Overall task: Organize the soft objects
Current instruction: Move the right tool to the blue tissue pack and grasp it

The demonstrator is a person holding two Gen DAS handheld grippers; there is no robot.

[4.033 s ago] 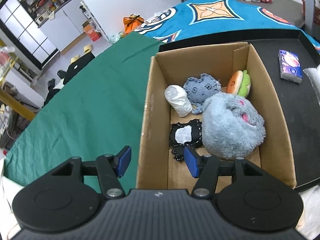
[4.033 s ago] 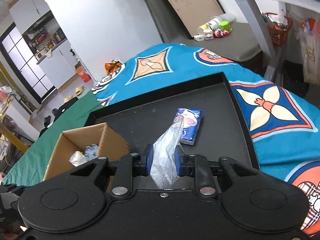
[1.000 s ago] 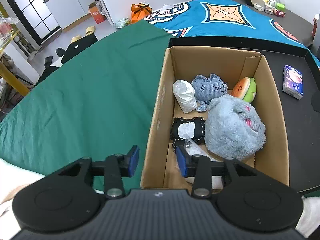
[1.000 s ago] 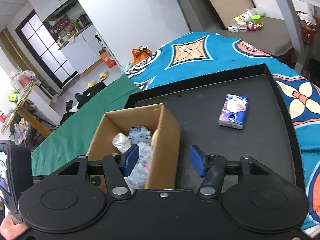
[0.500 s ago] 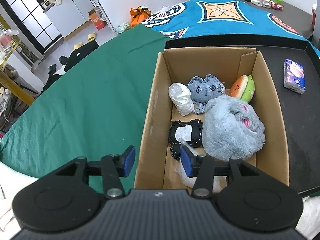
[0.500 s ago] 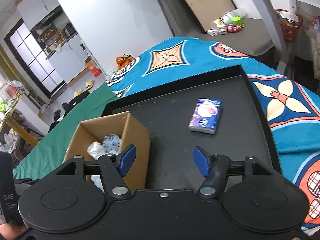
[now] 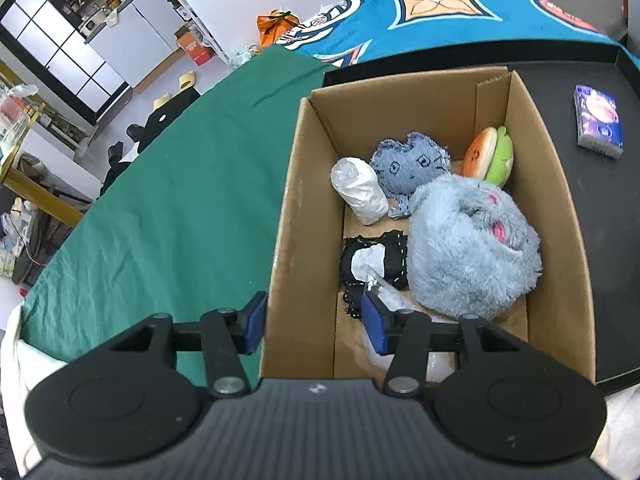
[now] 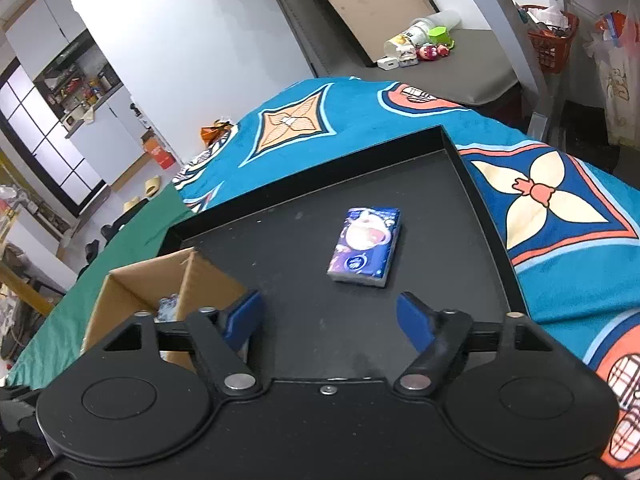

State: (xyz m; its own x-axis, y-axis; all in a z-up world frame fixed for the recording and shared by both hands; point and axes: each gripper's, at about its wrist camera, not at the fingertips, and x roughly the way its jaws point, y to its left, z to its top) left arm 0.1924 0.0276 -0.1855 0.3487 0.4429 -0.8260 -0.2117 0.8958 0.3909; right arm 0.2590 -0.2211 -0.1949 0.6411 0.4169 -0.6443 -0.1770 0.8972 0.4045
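The right gripper (image 8: 329,320), jaws opening wide and empty, faces the blue printed tissue pack (image 8: 365,246) lying just ahead on the black tray (image 8: 460,152). A good grasp probably means straddling the pack's narrow sides before squeezing. The left gripper (image 7: 314,320), jaws opening and gripping nothing, straddles the brown cardboard box's (image 7: 552,184) near wall.

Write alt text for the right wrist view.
An empty right hand-held gripper, jaws opening, points at a blue tissue pack lying on a black tray. A cardboard box stands at the tray's left, on a patterned blue cloth.

Black grippers with blue-padded fingers (image 7: 374,322), silver screws.
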